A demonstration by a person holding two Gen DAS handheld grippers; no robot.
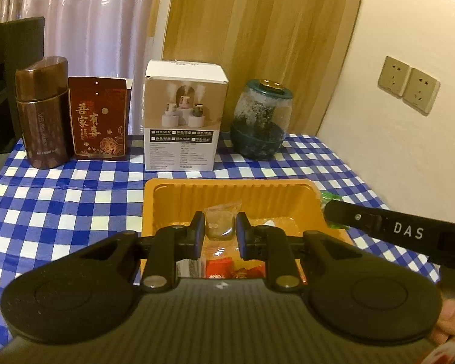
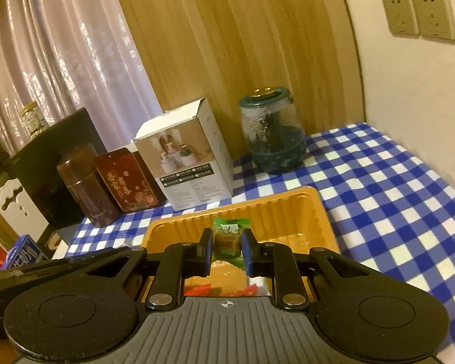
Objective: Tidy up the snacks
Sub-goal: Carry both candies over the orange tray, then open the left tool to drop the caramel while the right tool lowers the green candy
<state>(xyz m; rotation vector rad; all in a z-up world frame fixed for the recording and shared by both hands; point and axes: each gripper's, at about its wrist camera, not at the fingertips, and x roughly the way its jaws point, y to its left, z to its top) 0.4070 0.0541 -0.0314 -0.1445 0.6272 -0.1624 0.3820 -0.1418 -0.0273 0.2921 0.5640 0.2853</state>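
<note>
left gripper: clamped on clear-wrapped snack, maybe a cake | right gripper: clamped on green candy | both over orange tray

Warm, yellowish indoor light in both views; overall level is dim to moderate, colours cast amber. Source sits out of frame. Curtain shows soft sheen along its folds, pale and slightly washed. White box is the brightest object, its top face near blown out. Dark canister loses detail in shadow. Soft shadows only under the orange tray rim. Strong fisheye bending: wall edge and wood panel curve, corners go black. General softness and compression smear; small print unreadable; sockets slightly blurred.
</note>
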